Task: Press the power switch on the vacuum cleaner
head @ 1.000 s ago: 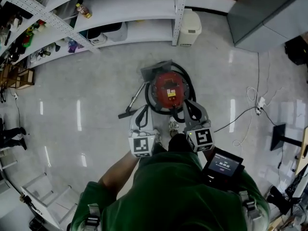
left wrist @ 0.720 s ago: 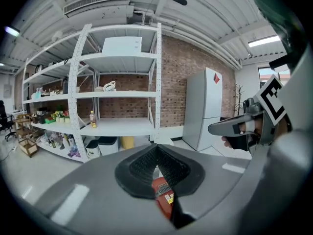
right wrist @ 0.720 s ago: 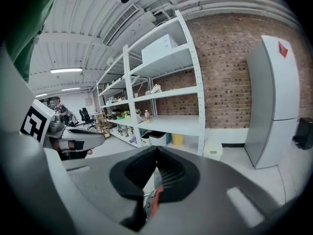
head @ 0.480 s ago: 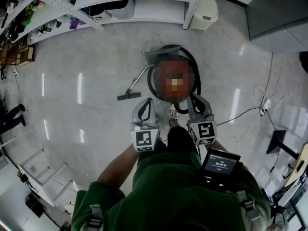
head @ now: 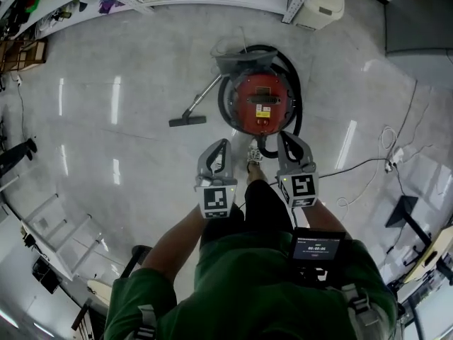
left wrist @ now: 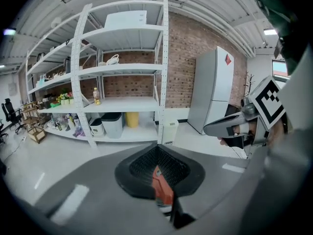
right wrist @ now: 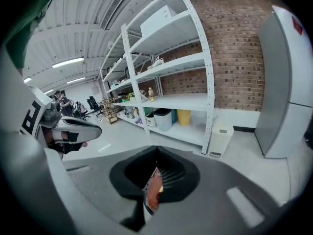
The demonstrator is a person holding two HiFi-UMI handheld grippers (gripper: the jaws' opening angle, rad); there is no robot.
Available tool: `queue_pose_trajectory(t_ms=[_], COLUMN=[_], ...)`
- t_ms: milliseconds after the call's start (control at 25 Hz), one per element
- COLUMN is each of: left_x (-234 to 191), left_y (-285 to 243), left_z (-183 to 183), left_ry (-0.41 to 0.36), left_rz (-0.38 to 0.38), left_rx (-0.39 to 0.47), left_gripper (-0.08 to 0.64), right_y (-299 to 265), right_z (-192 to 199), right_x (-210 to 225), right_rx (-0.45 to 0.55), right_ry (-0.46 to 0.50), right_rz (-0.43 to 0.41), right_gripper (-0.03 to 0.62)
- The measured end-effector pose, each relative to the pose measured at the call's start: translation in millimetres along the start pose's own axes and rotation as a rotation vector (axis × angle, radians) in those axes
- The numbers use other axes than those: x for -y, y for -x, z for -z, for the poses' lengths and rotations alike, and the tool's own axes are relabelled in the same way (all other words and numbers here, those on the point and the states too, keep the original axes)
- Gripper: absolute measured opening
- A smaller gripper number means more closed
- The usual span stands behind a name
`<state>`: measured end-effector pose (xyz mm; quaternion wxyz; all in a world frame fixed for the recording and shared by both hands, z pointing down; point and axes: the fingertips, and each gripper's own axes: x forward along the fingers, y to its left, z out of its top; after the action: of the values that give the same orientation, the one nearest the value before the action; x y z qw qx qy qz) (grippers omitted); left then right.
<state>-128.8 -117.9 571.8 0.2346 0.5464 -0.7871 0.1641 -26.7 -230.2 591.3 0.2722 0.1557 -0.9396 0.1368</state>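
**Both grippers closed and poised above the vacuum**

Looking straight down, the red vacuum (head: 258,103) sits on the pale floor (head: 141,69), ringed by its black hose (head: 296,98); its wand (head: 205,99) runs off to the left and ends in a flat nozzle (head: 187,121) lying on the floor; there is a yellow label on the red lid, but which part is the switch I cannot tell.

The left gripper (head: 222,145) is at the near left of the vacuum, clear of it; the right gripper (head: 282,137) lines up with the near right edge, its tip over the hose in this view; whether it touches, I cannot tell; a shoe (head: 255,153) shows between the two.

On to the left gripper's (left wrist: 157,153) own camera: jaws together, dark pads meeting, nothing clamped; only a sliver of red shows through the gap below them; the other gripper is at the right edge. The right gripper's (right wrist: 156,153) camera tells the same: jaws together, nothing clamped, a sliver of red in the gap.

Beyond them are white shelves (left wrist: 122,67) against a brick wall, a small white bin (head: 322,4) at the foot of the shelves, and a tall white cabinet (left wrist: 215,89) to the right; a thin cable (head: 371,163) trails over the floor on the right; a small screen (head: 317,247) glows at the person's chest.
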Motion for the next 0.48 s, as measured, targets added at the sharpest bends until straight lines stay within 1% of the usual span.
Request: queue_pose_trajectory(t_ms=[200, 480], left_x=[1.3, 5.9], left_y=[-22.1, -48.4], left_z=[33.4, 72.5], left_ry=[0.016, 0.044], left_rz=[-0.007, 0.005], left_rx=[-0.051, -0.095], left_gripper=[0.008, 0.008], right_y=[-24.3, -48.4], right_z=[36.7, 81.1], right_x=[9.9, 22.4], right_rx=[-0.058, -0.126], right_ry=[-0.005, -0.026], right_rz=[-0.014, -0.021], right_gripper=[0.000, 0.000])
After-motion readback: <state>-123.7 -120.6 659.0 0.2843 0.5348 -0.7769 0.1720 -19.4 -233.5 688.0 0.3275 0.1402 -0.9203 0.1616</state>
